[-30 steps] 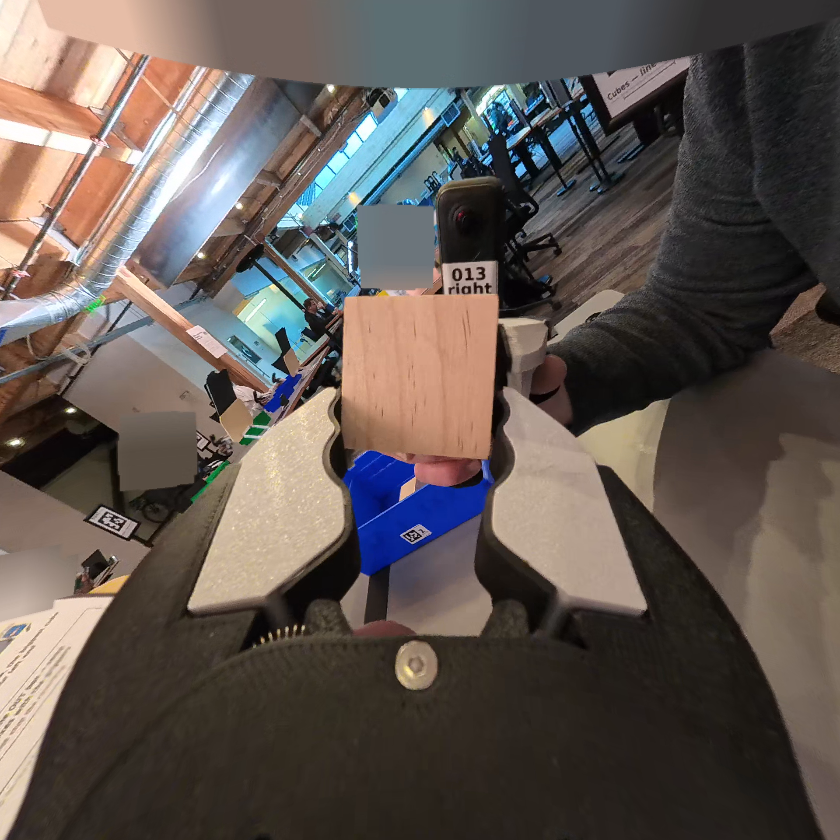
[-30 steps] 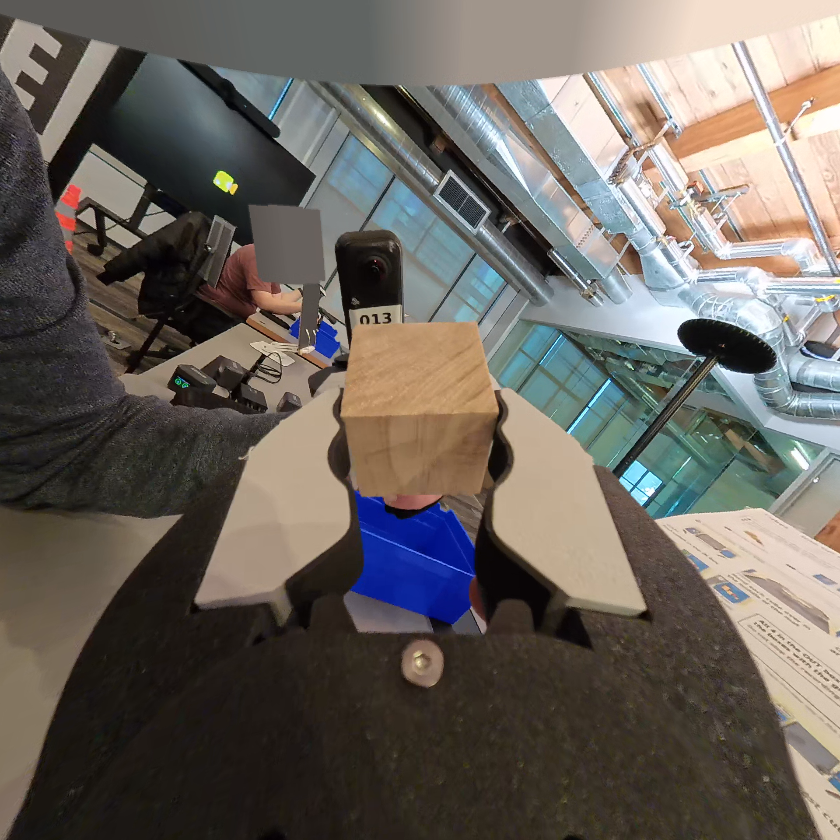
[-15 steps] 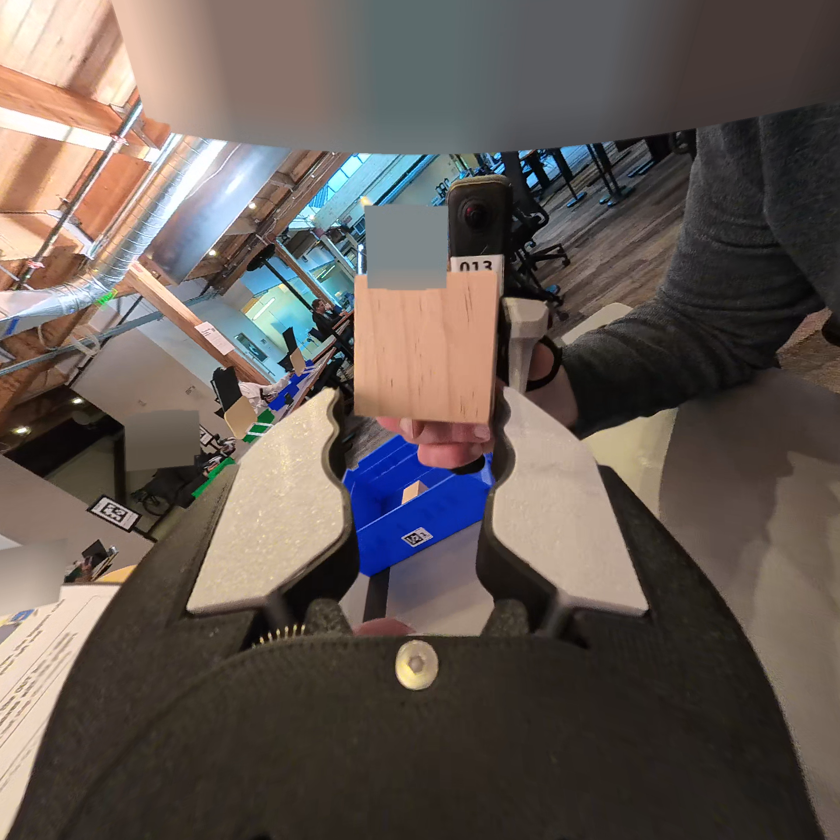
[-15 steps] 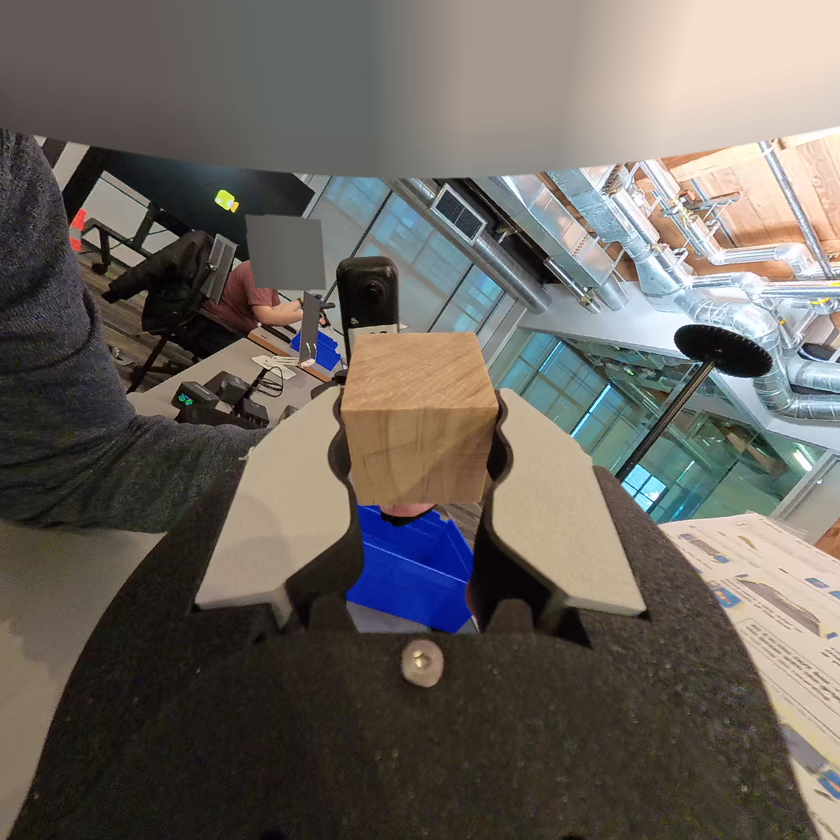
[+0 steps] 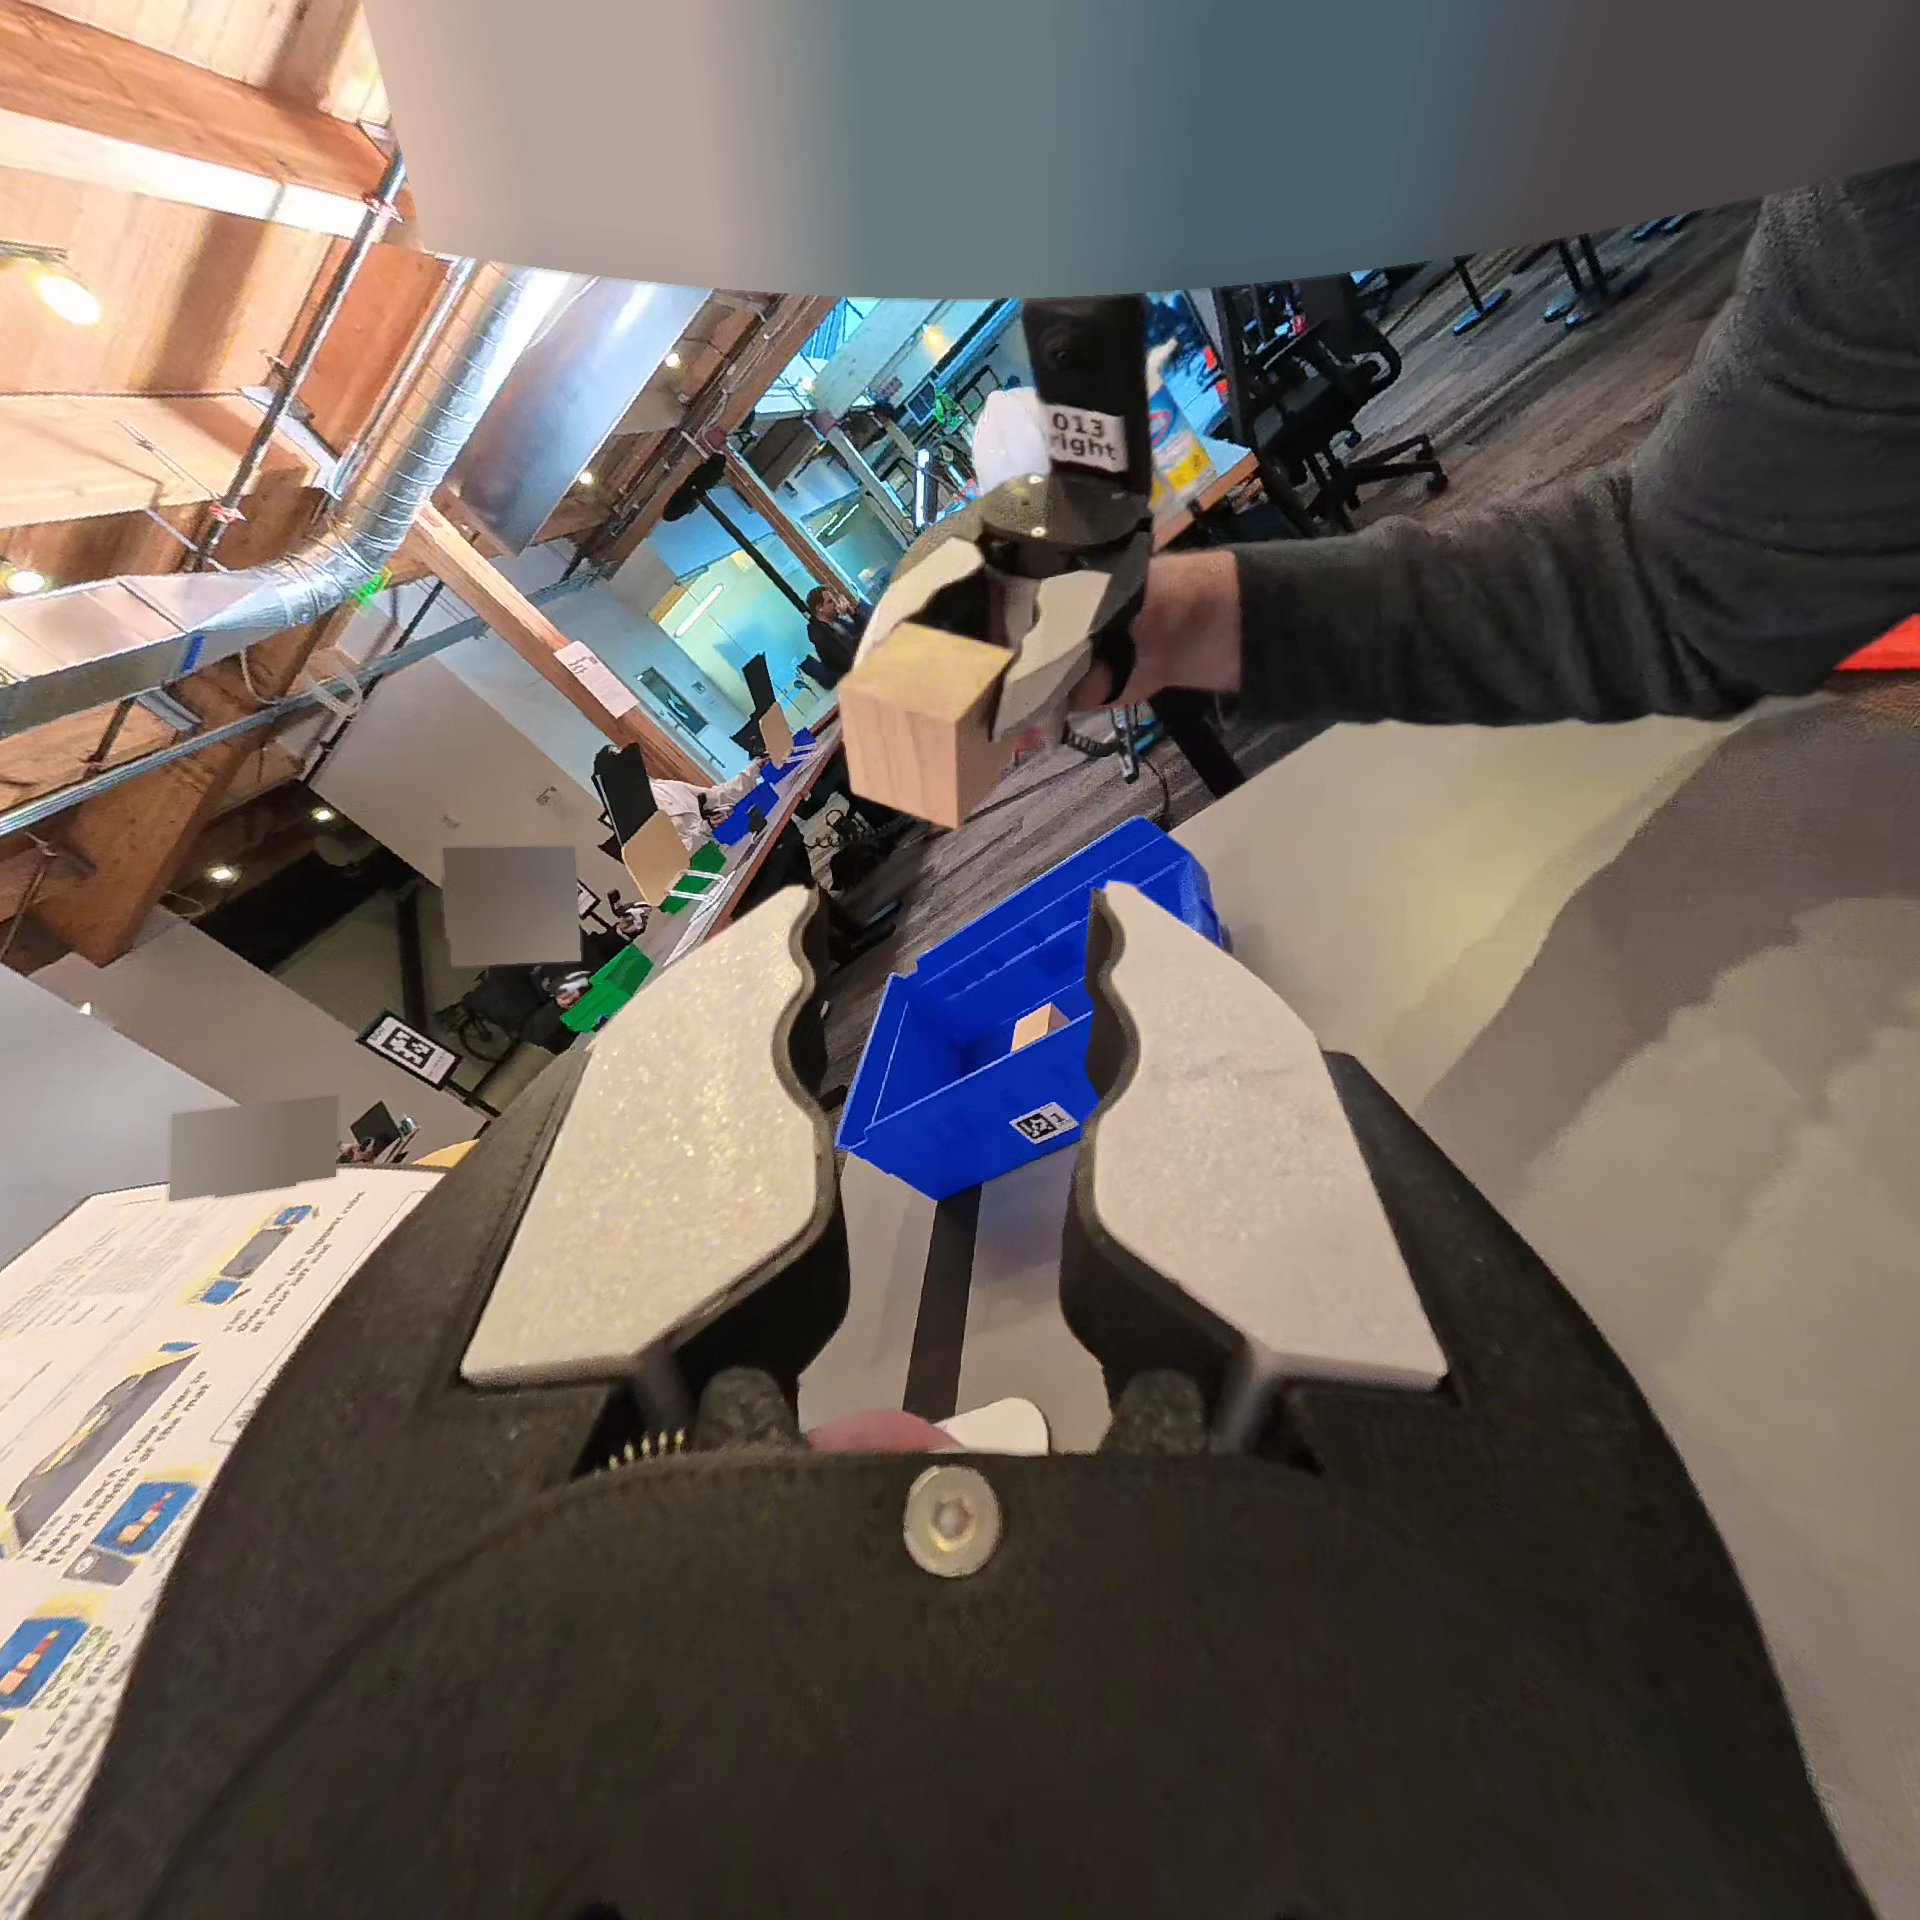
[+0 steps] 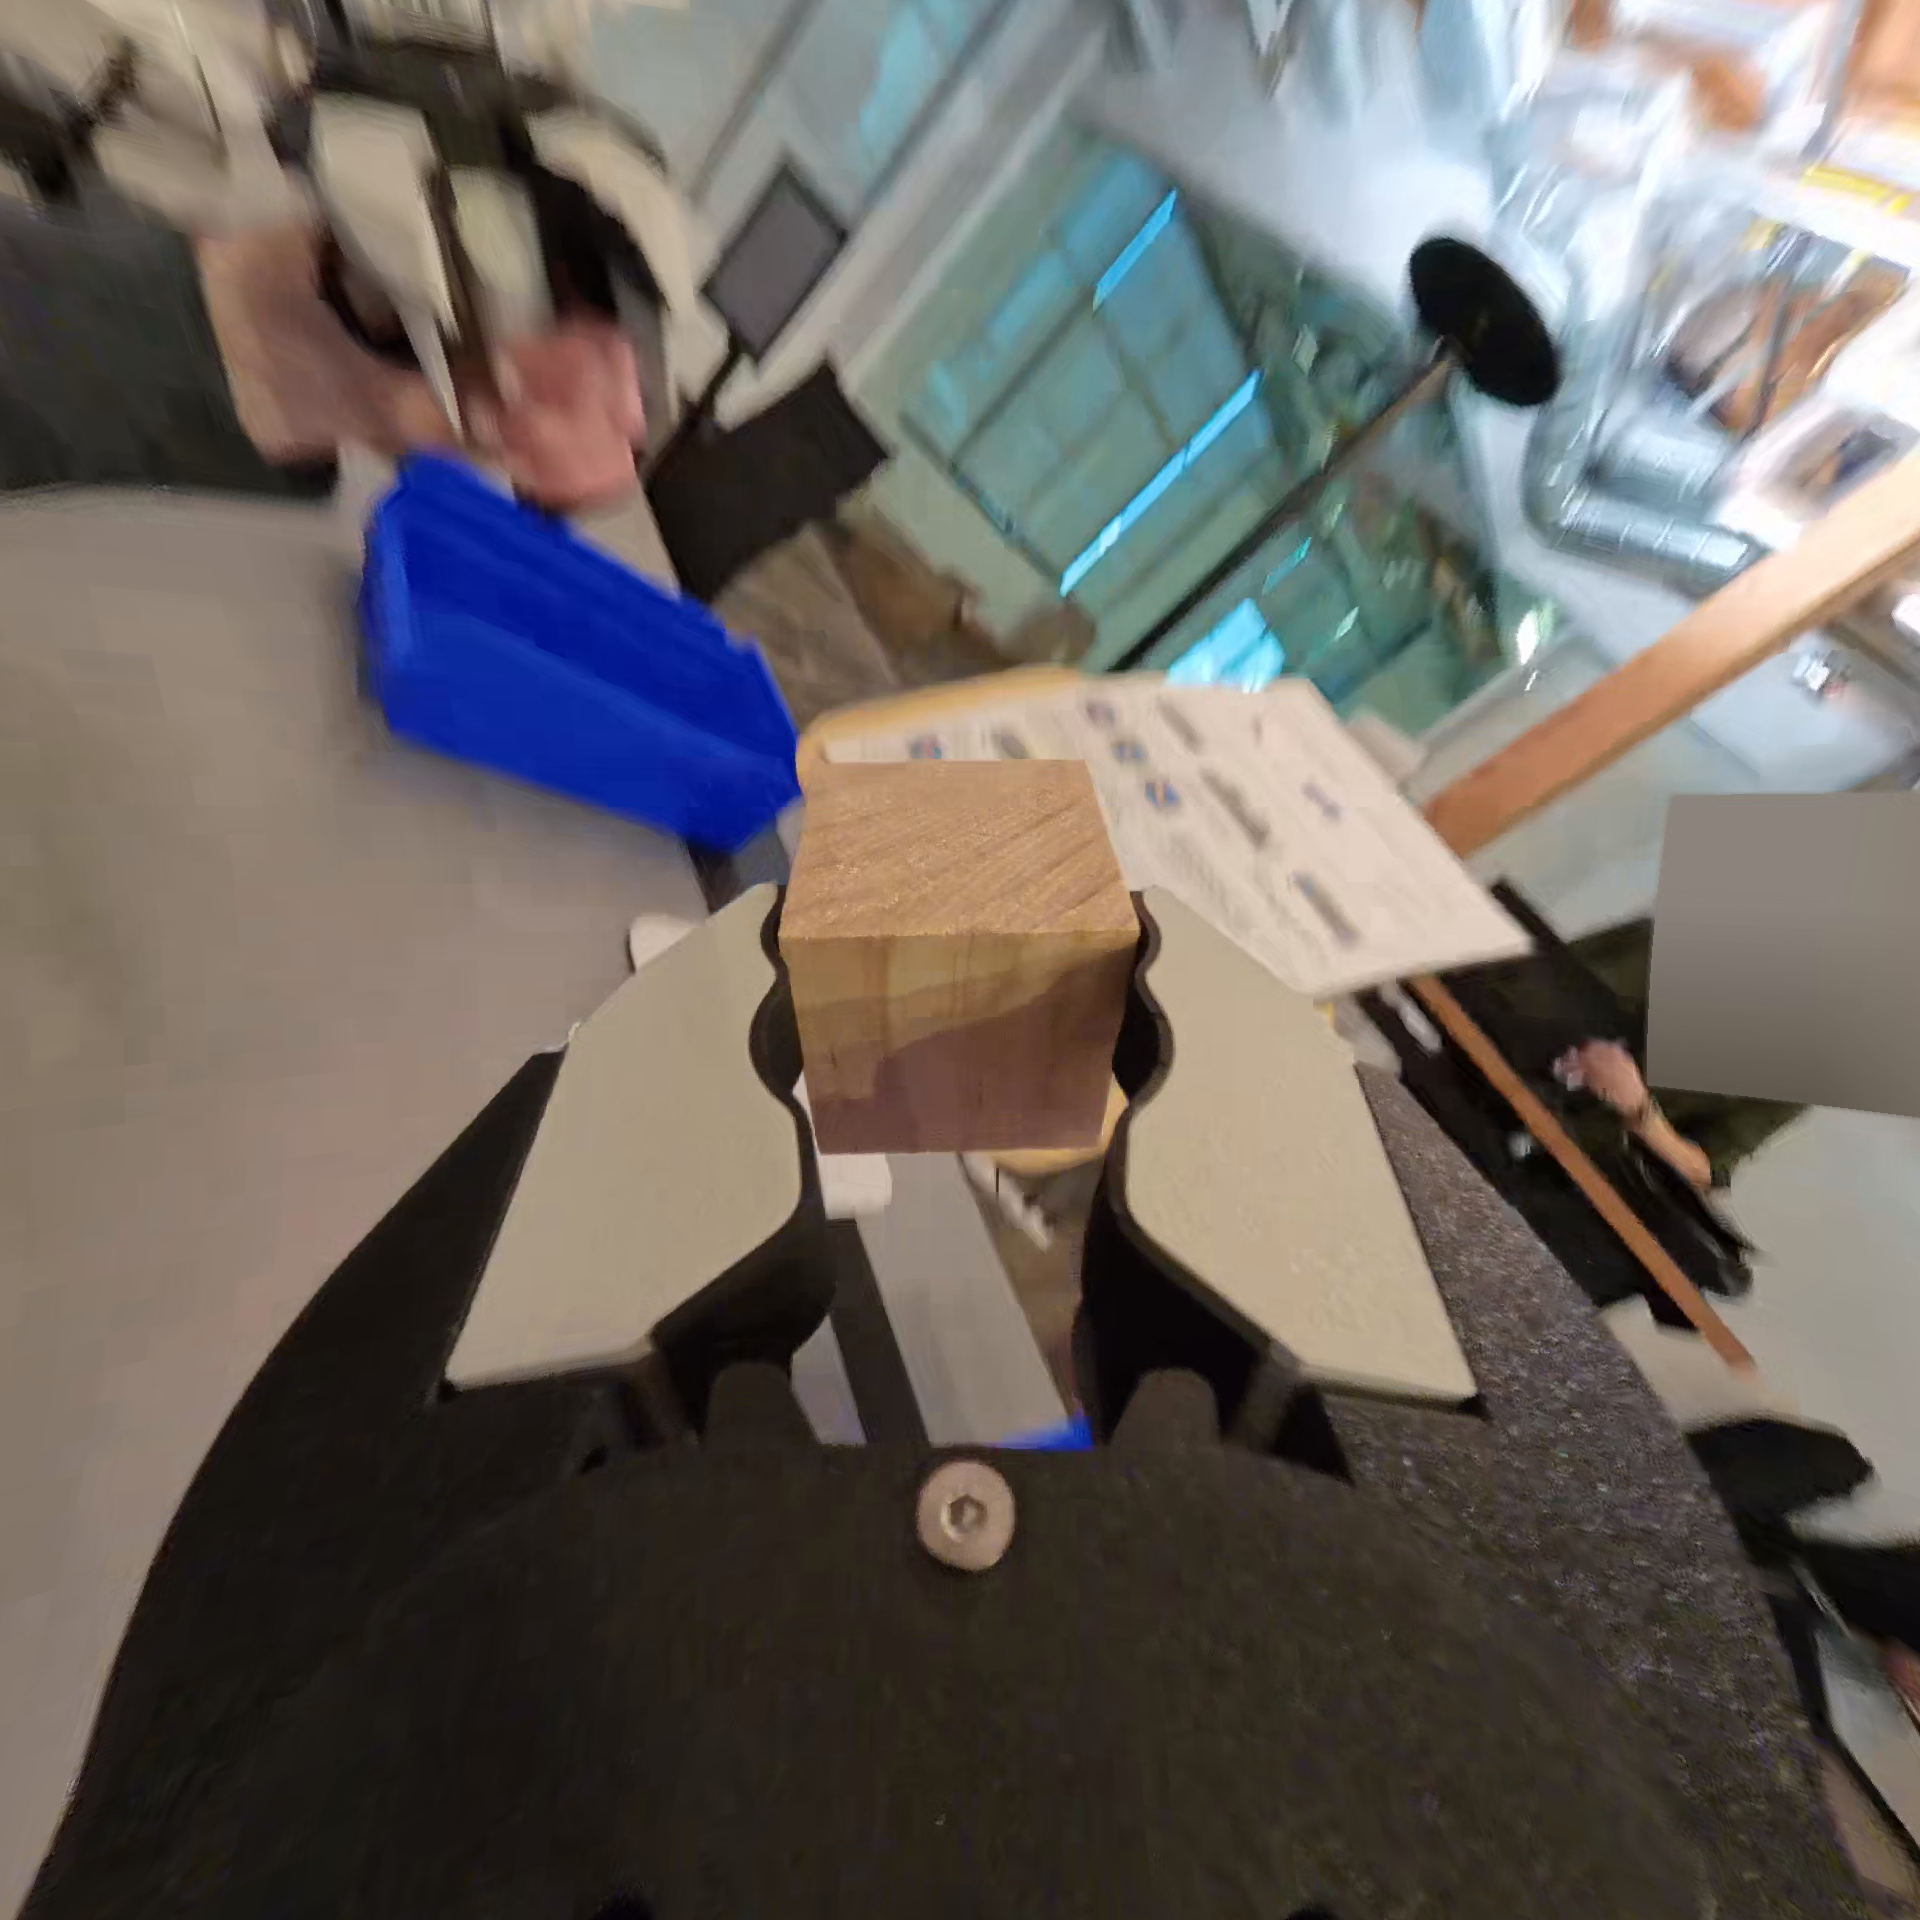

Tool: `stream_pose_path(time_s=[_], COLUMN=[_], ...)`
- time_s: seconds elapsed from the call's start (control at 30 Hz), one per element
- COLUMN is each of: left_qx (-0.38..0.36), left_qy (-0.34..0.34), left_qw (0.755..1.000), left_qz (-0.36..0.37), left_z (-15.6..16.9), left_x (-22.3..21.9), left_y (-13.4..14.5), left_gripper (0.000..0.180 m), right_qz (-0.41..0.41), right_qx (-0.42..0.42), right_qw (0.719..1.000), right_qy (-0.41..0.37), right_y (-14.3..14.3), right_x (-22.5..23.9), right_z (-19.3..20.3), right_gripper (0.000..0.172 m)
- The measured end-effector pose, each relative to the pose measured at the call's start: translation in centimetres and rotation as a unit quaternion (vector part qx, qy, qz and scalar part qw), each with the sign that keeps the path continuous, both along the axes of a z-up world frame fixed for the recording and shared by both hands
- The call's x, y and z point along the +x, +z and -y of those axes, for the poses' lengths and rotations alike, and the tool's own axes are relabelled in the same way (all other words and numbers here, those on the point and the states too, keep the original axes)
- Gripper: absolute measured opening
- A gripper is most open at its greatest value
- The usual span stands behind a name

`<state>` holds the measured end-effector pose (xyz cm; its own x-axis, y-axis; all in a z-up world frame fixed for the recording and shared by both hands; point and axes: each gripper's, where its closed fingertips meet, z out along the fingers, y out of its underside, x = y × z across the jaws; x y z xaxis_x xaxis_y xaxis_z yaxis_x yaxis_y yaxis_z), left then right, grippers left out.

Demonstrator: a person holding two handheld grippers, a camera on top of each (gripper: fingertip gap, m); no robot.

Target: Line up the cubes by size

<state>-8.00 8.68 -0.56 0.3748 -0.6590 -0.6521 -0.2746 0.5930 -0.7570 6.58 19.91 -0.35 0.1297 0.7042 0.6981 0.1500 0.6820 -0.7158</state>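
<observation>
In the left wrist view my left gripper (image 5: 951, 909) is open with nothing between its pads. Beyond it stands a blue bin (image 5: 935, 1122) with a small wooden cube (image 5: 1034, 1031) inside. Farther off, my right gripper (image 5: 940, 675) holds a large wooden cube (image 5: 909, 727) in the air above the bin. In the right wrist view my right gripper (image 6: 956, 909) is shut on this large cube (image 6: 951, 883), both pads pressed on its sides. The blue bin (image 6: 551, 675) lies to the upper left. My left gripper (image 6: 457, 239) shows blurred at the top left.
The grey table (image 5: 1558, 935) runs to the right of the bin. A printed instruction sheet (image 5: 156, 1351) lies at the left; it also shows in the right wrist view (image 6: 1247, 831). A person's sleeve (image 5: 1558, 623) reaches in from the right. Office desks and people are far behind. One gripper's finger ends stand about 20 cm off the other's.
The large cube stood between my left gripper's open pads; my right gripper has carried it away, up and off. My left jaws have narrowed on nothing. The right view has swung down toward the table.
</observation>
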Motion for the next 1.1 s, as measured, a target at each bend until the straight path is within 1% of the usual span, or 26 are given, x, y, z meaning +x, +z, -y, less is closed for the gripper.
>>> stream_pose_path(time_s=[0.07,0.13,0.23,0.37,0.5,0.63,0.8,0.93,1.03,1.1], left_qx=[0.003,0.007,0.015,0.021,0.023,0.026,0.029,0.028,0.027,0.026], left_qy=[0.005,0.008,0.009,0.016,0.024,0.029,0.037,0.038,0.039,0.04], left_qw=[1.0,1.0,1.0,1.0,0.999,0.999,0.999,0.999,0.998,0.998], left_qz=[0.0,-0.002,-0.007,-0.011,-0.023,-0.022,-0.022,-0.025,-0.029,-0.031], left_z=[0.0,0.1,0.5,0.6,0.6,0.6,0.6,0.6,0.5,0.4], left_x=[-0.2,-0.3,-0.4,-0.6,-0.7,-1.2,-1.7,-1.7,-1.7,-1.7], left_y=[0.1,0.3,0.4,0.6,0.5,0.7,0.9,0.9,0.7,0.6], left_gripper=[0.044,0.04,0.026,0.015,0.013,0.012,0.011,0.011,0.011,0.011], right_qz=[0.058,0.124,0.207,0.317,0.421,0.492,0.584,0.617,0.654,0.67], right_qx=[0.003,0.001,-0.007,-0.045,-0.084,-0.109,-0.118,-0.13,-0.113,-0.105], right_qw=[0.997,0.989,0.971,0.934,0.886,0.843,0.775,0.747,0.717,0.705], right_qy=[-0.041,-0.08,-0.119,-0.157,-0.175,-0.188,-0.21,-0.211,-0.211,-0.21], right_y=[-1.2,-2.6,-4.8,-8.7,-13.2,-17.0,-20.9,-23.1,-24.6,-25.2], right_x=[1.9,3.7,5.9,8.6,10.9,12.6,15.2,16.2,16.8,16.9], right_z=[-2.8,-5.5,-8.9,-13.0,-15.7,-17.8,-20.1,-21.4,-22.0,-22.4], right_gripper=[0.058,0.058,0.058,0.059,0.059,0.059,0.059,0.059,0.059,0.059])
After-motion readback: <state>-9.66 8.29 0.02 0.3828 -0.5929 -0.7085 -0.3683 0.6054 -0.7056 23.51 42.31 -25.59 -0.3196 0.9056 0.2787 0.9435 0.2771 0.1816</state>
